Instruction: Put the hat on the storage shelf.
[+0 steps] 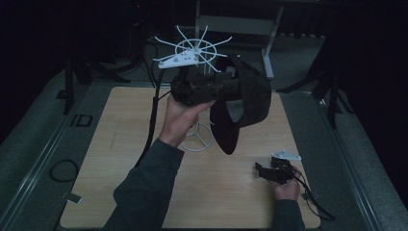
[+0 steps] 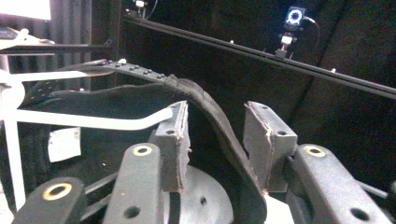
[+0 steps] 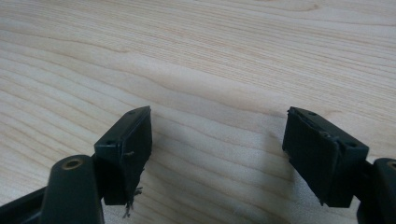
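A black cap (image 1: 246, 96) hangs on a white wire stand (image 1: 198, 48) with spokes at the table's far middle, its peak pointing down. My left gripper (image 1: 227, 77) is raised to the cap, held by a hand. In the left gripper view the jaws (image 2: 215, 126) stand apart with the cap's edge (image 2: 219, 126) running between them, and the pads do not squeeze it. A white spoke (image 2: 93, 122) of the stand lies inside the cap. My right gripper (image 1: 263, 169) rests low on the wooden table (image 1: 120, 144) at the near right, open (image 3: 217, 140) over bare wood.
The stand's round wire base (image 1: 197, 138) sits on the table under the cap. A black cable (image 1: 151, 120) trails from the left gripper across the table. A cable loop (image 1: 62, 169) lies on the floor at the left. Metal frame legs (image 1: 269, 43) stand behind the table.
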`<act>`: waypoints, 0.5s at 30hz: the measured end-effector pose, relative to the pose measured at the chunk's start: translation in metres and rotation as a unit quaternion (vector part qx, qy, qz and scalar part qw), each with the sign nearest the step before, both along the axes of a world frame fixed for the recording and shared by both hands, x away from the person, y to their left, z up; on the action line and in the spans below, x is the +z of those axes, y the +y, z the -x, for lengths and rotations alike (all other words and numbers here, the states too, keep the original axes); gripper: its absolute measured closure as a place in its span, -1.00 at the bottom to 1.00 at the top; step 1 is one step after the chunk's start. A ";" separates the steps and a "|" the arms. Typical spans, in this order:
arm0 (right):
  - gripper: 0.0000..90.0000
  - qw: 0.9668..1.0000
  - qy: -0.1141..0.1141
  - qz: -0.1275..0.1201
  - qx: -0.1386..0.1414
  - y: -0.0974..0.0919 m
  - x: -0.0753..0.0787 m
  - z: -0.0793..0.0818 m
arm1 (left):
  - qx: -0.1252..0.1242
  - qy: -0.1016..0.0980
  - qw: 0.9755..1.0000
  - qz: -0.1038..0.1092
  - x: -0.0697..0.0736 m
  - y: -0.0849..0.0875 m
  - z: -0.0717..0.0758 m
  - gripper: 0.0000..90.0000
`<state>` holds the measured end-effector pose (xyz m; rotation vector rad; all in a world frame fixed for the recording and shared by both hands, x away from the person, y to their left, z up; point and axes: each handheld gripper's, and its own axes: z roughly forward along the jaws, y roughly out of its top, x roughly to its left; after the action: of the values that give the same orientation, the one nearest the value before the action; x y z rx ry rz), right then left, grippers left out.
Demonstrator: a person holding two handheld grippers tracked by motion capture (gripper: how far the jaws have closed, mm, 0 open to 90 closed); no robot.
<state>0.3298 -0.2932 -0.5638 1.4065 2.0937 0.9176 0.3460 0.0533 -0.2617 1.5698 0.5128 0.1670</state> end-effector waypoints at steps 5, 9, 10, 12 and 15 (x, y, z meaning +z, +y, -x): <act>-0.47 1.000 0.000 0.000 0.000 0.000 0.000 0.000 | 0.003 -0.005 1.000 -0.005 -0.002 0.001 0.005 0.23; -0.47 1.000 -0.001 0.000 0.001 0.000 0.000 0.000 | 0.003 -0.006 1.000 -0.008 -0.003 0.001 0.007 0.21; -0.47 1.000 -0.002 0.000 0.001 0.000 0.000 0.000 | 0.003 -0.009 1.000 -0.012 -0.005 0.002 0.011 0.21; -0.47 1.000 -0.002 0.000 0.001 0.000 0.000 0.000 | 0.004 -0.013 1.000 -0.017 -0.006 0.003 0.014 0.20; -0.47 1.000 0.000 -0.001 0.000 0.000 0.000 0.000 | 0.008 -0.019 0.999 -0.024 -0.006 0.004 0.018 0.20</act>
<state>0.3298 -0.2932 -0.5639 1.4066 2.0933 0.9195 0.3276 0.0572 -0.2682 1.6075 0.4946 0.2216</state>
